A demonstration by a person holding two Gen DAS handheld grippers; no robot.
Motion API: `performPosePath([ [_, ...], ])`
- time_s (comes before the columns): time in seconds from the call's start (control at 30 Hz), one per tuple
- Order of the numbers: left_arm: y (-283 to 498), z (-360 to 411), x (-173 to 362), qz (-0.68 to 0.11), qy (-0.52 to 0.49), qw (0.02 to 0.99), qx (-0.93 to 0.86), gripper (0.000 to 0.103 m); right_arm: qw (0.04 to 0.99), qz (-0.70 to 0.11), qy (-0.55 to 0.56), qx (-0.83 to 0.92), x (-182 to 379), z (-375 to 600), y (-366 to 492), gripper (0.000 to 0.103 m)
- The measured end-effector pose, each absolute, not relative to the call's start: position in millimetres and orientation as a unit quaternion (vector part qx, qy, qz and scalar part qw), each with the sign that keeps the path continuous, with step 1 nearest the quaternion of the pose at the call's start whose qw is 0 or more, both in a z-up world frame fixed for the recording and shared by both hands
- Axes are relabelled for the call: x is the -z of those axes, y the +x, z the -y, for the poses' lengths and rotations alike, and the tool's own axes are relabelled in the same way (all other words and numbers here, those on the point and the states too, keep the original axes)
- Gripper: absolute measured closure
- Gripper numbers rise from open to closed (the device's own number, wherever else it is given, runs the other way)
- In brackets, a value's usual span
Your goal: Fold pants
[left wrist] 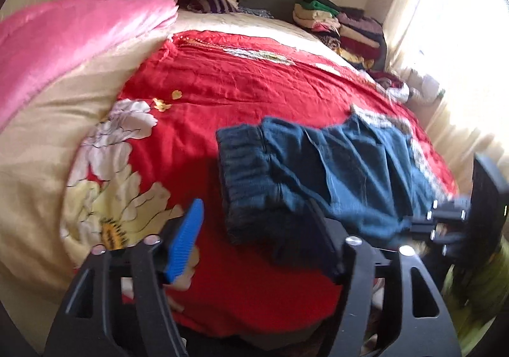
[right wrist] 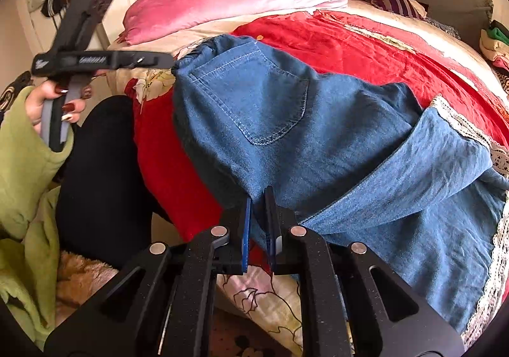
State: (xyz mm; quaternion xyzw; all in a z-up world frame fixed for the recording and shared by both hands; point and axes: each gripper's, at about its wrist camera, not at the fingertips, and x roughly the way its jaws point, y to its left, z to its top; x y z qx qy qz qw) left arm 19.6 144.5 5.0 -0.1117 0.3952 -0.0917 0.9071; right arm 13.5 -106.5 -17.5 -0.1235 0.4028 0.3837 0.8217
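Blue denim pants [right wrist: 318,134] with lace-trimmed hems lie on the red floral bedspread [right wrist: 350,39], back pocket up. My right gripper [right wrist: 258,198] is shut on the pants' near edge at the crotch and shows at the right edge of the left wrist view [left wrist: 445,220]. My left gripper [left wrist: 257,223] is open; its blue left pad [left wrist: 187,236] is beside the elastic waistband [left wrist: 245,172], and the right finger lies under the cloth. From the right wrist view the left gripper [right wrist: 165,61] is at the waistband corner.
A pink quilt [left wrist: 63,45] and pillows lie at the head of the bed. Stacks of folded clothes [left wrist: 343,26] sit at the far right corner by a bright window. The person's black-clad legs [right wrist: 98,182] are against the bed's near edge.
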Motion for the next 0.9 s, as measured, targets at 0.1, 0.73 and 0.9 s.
performPosePath([
  [0.1,38,-147,9,-0.416,-0.162,0.889,0.1,0.036,0.824,-0.4,-0.124,-0.382,16,107,12,0.098],
  [0.73,39,-134,30,-0.45,-0.137,0.879,0.079,0.061,0.796,-0.448,-0.125,-0.387,39,102,17,0.094],
  [0.9,38,-137,32,-0.445,-0.137,0.882,0.078,0.061,0.818,-0.41,-0.093,-0.392,11,113,14,0.071],
])
